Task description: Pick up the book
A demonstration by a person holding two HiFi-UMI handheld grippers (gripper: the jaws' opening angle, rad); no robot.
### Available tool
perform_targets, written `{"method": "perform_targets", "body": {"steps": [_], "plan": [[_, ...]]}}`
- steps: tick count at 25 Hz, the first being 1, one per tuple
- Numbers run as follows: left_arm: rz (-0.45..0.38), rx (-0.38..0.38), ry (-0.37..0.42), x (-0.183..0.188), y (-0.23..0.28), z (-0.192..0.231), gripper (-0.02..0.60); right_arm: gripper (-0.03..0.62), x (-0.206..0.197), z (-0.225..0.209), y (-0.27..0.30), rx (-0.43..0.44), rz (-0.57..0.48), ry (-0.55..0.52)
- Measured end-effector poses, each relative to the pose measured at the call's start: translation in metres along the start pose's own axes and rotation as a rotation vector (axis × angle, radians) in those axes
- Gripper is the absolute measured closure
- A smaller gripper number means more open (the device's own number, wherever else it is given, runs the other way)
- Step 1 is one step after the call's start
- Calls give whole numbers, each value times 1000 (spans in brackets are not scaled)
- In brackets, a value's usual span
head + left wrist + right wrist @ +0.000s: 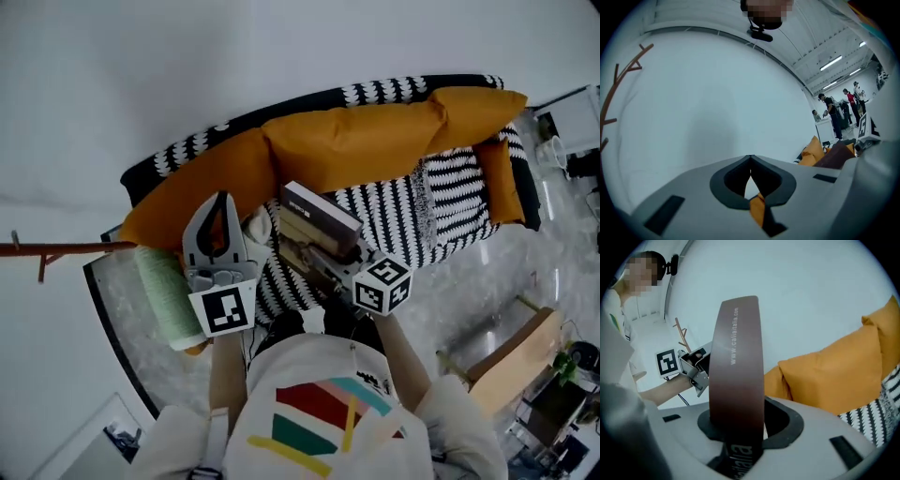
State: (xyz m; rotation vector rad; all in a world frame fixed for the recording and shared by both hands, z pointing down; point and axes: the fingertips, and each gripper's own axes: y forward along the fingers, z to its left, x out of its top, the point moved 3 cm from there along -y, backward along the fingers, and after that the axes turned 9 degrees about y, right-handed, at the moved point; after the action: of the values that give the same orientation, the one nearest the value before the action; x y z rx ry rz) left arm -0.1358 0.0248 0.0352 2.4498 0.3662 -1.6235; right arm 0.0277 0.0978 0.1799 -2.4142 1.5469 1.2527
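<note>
The book point(322, 214), thick with a dark brown cover, is lifted above the black-and-white patterned sofa point(450, 202). My right gripper point(314, 251) is shut on it. In the right gripper view the book point(737, 357) stands spine-up between the jaws of the right gripper point(738, 427), printed lettering running along the spine. My left gripper point(222, 197) is raised to the left of the book, shut, with nothing in it. In the left gripper view the left gripper point(750, 163) has its tips touching against a white wall. The left gripper point(689, 364) also shows beyond the book.
Orange cushions point(352, 141) line the sofa back. A pale green ribbed roll point(169, 295) lies at the sofa's left end. A brown wooden rack point(56, 250) sticks out at the left, a wooden chair point(511, 361) stands at lower right. Several people point(834, 112) stand far off.
</note>
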Motion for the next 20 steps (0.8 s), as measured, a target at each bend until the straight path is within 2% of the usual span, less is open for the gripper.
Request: {"method": "perform_targets", "body": {"steps": [3,5,7,9,13,16,20], "plan": [[-49,-3,-18,26,-8,12,575,437,24,16,-20,-45,-80,-48],[-78,-6,18,40,-13,16,575,437,39,27,-32,-64,-149,-57],[-78,9,40,48,-22,19,575,437,47,39,-46,-74,-202,-55],[-72,28,26,53,-28,21,575,437,51,49,-53,-69,-228,-72],[-97,28,50,68,-28,19,575,437,52,55,-49,-67,-209,-143],[-115,35,40,75,-31,14,575,437,53,59,-48,-61,-198,-170],[-95,10,60,74,-34,3,575,437,54,66,-45,-61,-191,-221]]}}
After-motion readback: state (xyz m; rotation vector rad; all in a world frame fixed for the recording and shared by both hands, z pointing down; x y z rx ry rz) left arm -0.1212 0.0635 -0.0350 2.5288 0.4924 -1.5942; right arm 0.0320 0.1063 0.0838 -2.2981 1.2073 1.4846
